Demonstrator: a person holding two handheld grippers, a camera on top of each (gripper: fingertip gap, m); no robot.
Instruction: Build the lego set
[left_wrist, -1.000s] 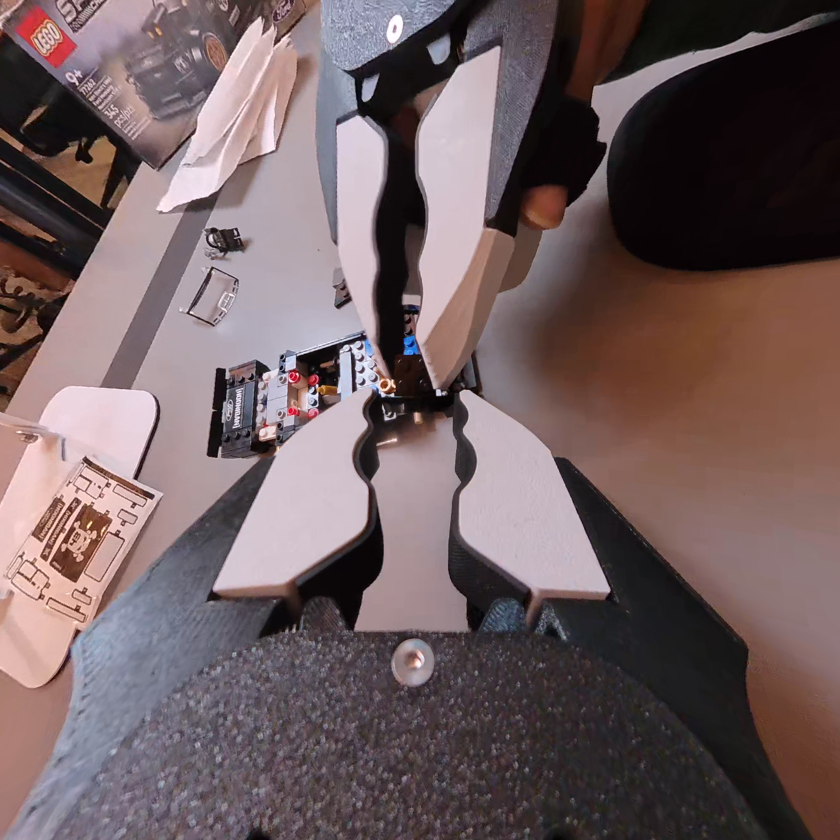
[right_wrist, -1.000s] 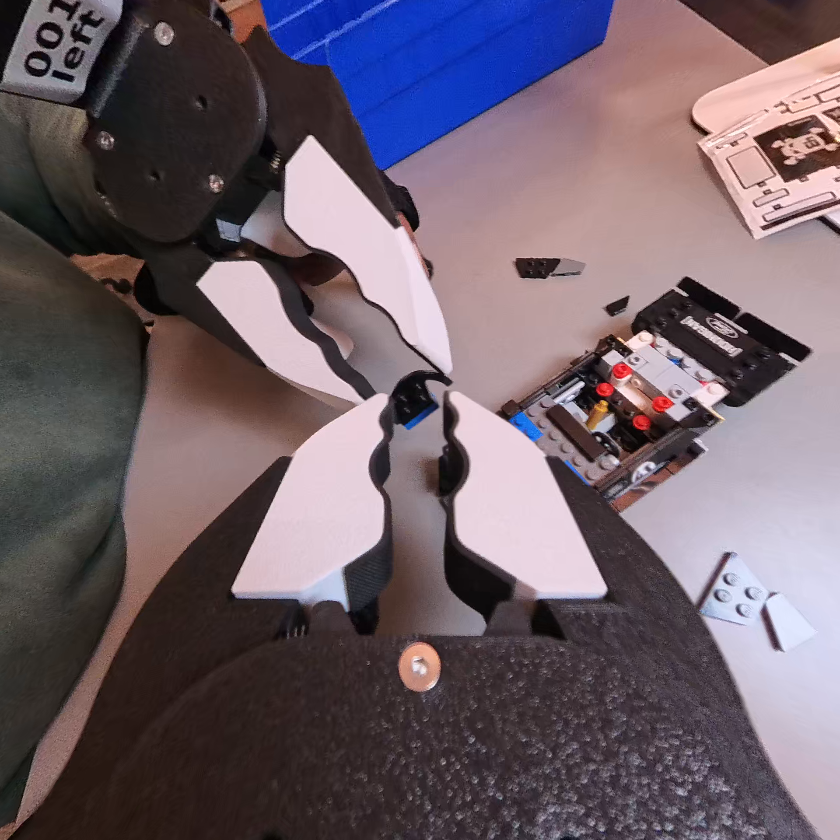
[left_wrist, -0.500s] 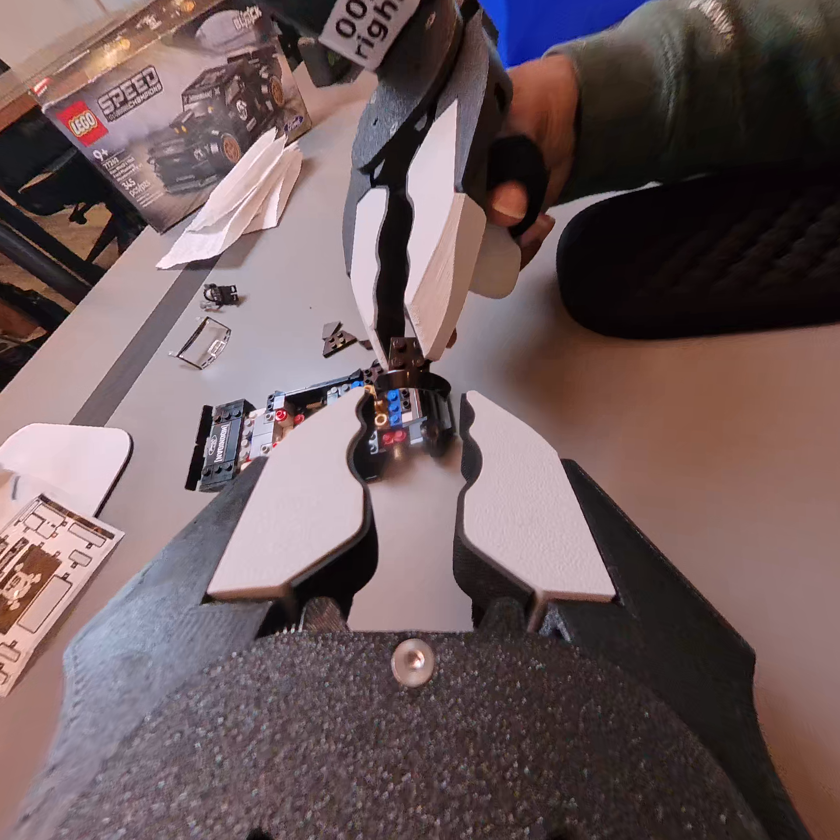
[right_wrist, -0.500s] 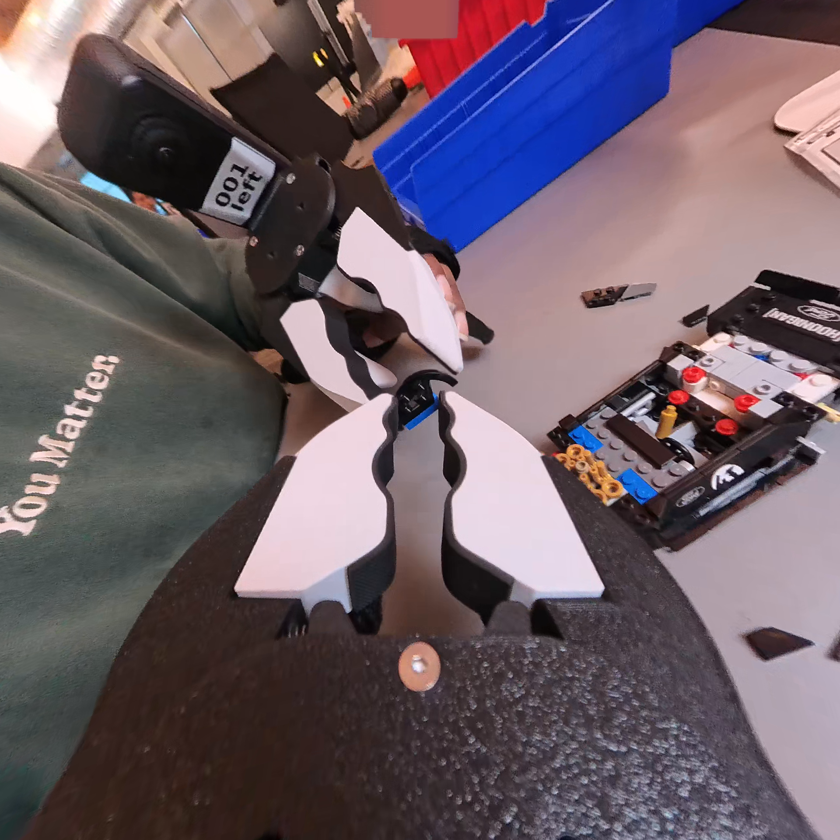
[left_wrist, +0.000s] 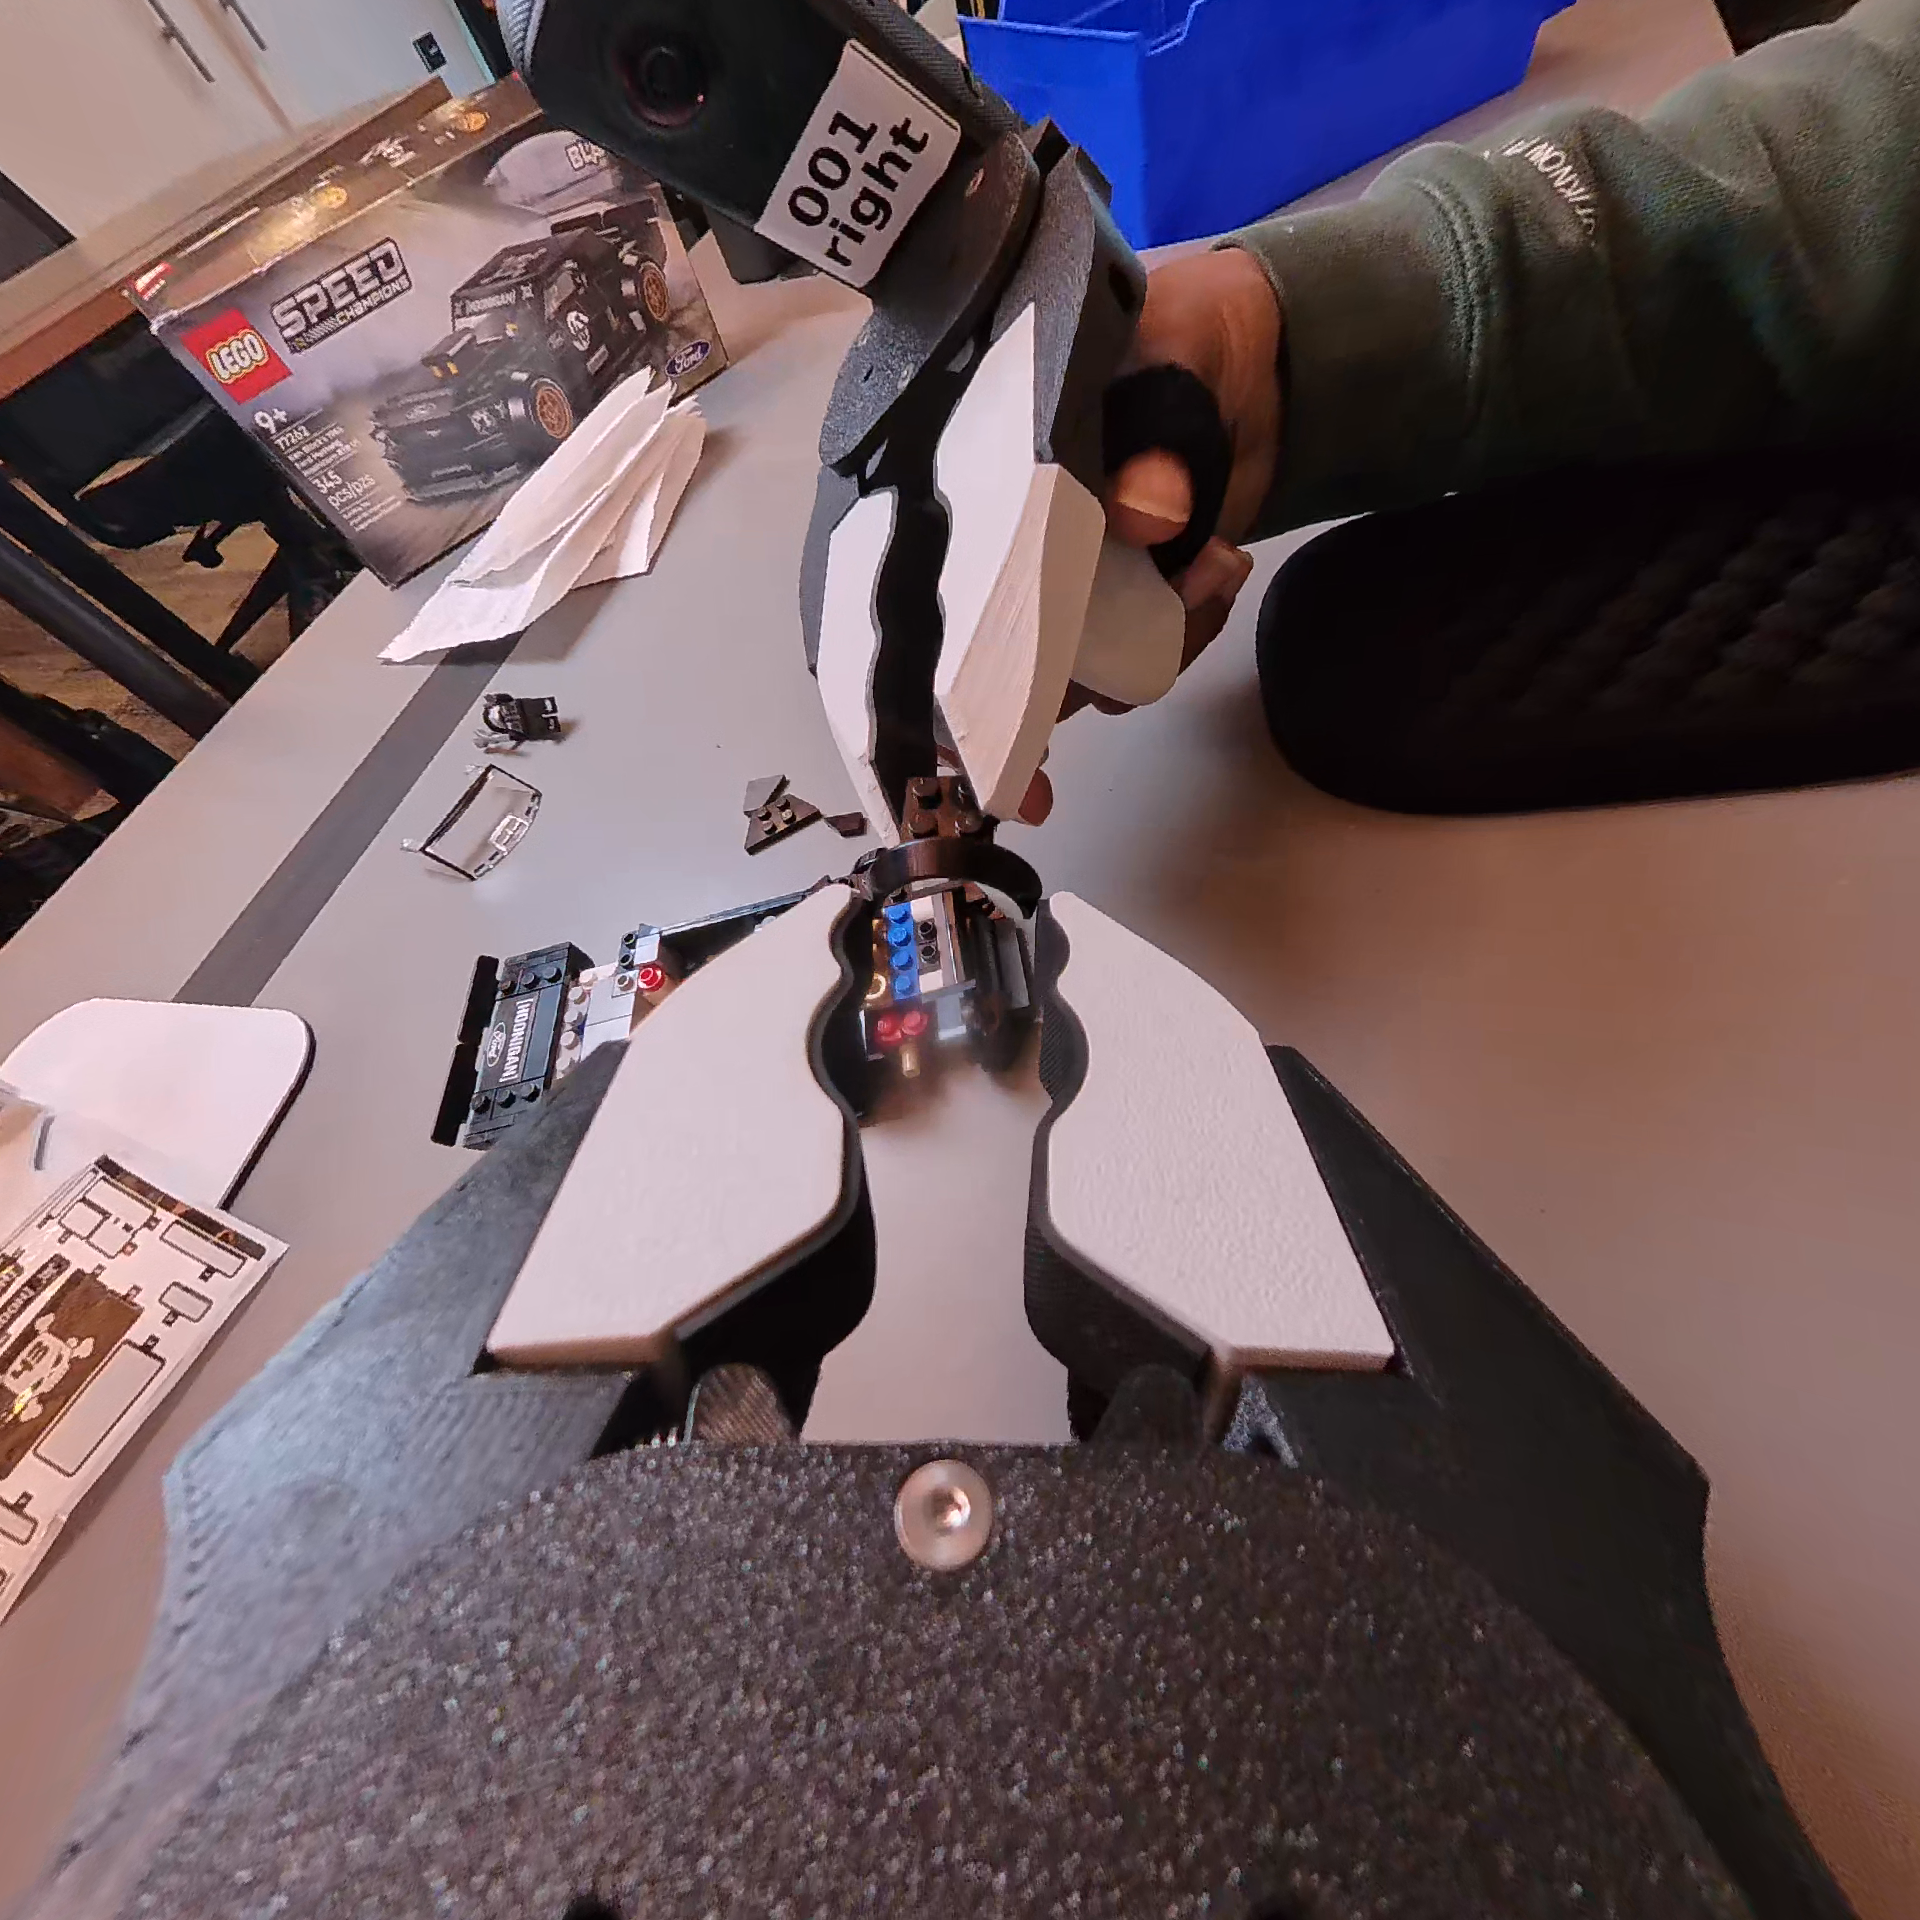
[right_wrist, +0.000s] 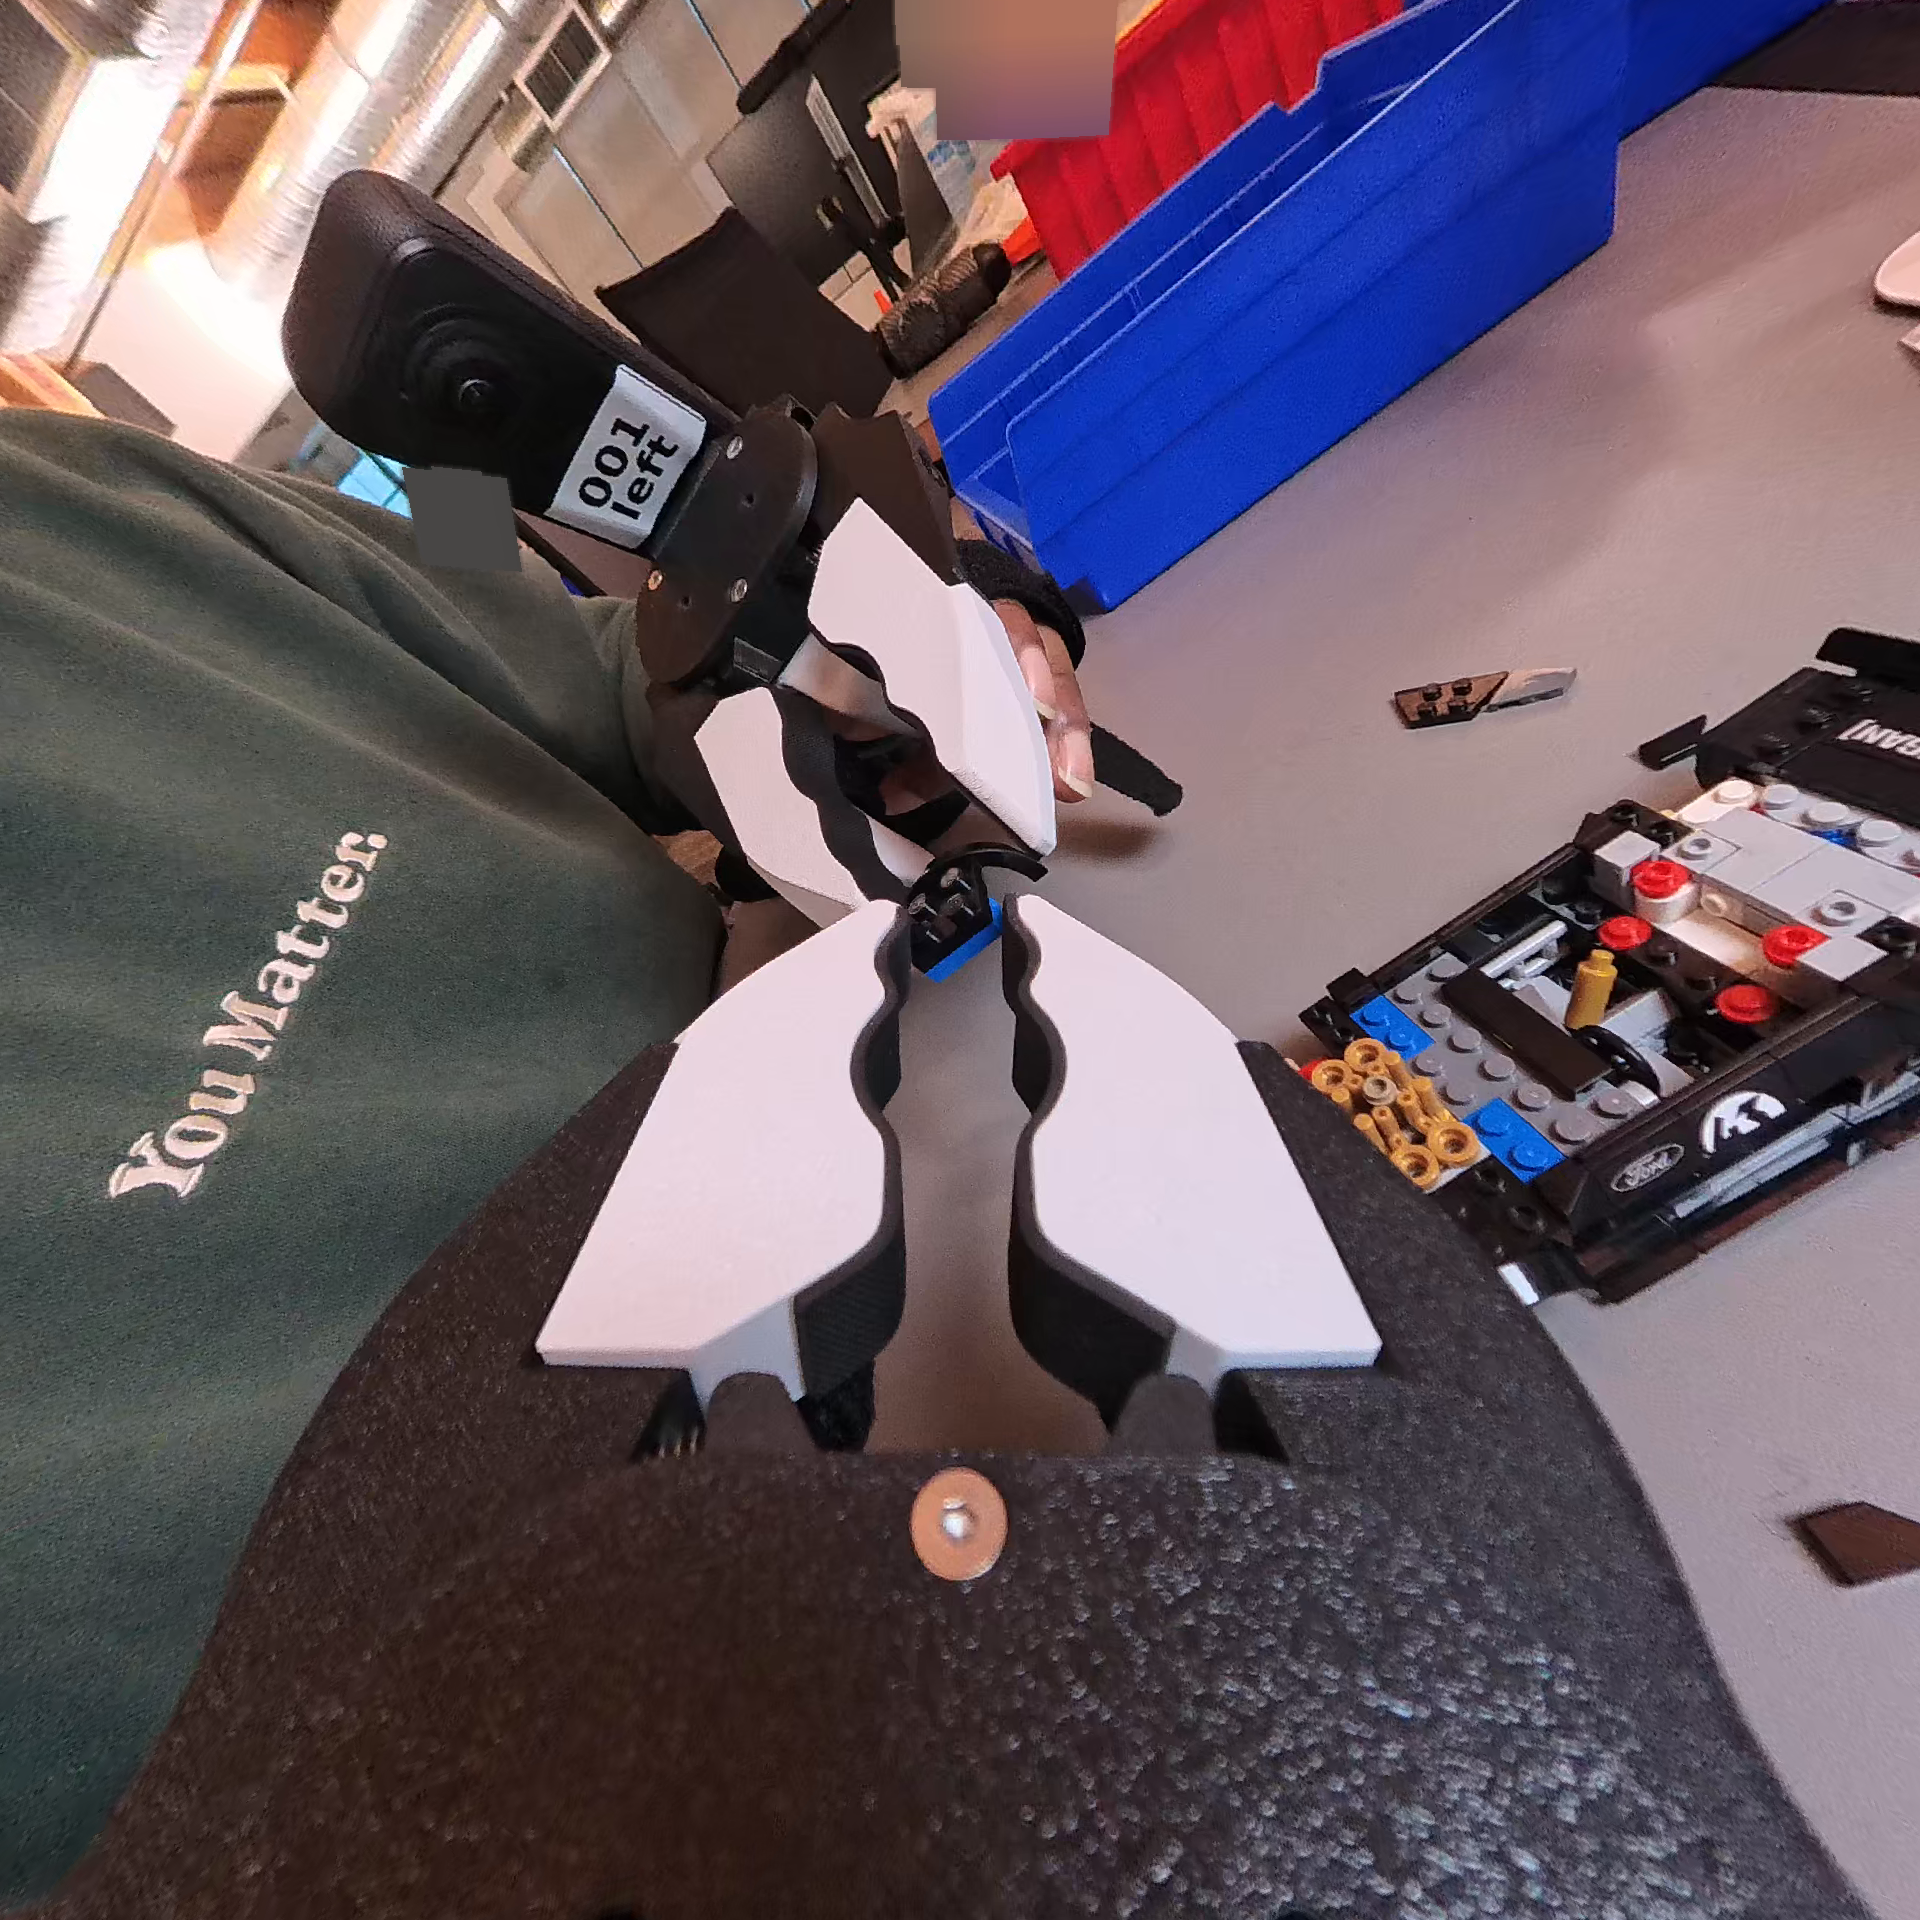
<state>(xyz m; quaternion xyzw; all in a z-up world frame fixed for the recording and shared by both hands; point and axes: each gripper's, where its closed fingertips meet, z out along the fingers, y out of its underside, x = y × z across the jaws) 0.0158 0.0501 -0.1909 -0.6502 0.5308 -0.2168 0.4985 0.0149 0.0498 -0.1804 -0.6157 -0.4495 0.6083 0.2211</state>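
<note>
Right gripper (right_wrist: 951, 914) pinching small black-and-blue studded plastic brick stack (right_wrist: 951, 930), held above grey counter (right_wrist: 1351, 831). Left gripper (left_wrist: 940, 899) tips clamped on black curved arch piece (left_wrist: 940, 862) at stack's far end. Part-built black car chassis (right_wrist: 1621, 1039) on counter, well apart. Judgement: pieces light, rigid, slippery; grip flat sides, not studs.

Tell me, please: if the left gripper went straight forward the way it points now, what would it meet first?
Probably the right gripper, which meets the left gripper tip to tip over the small black arched piece both appear to hold. Depth is unclear; the car chassis lies below.
</note>
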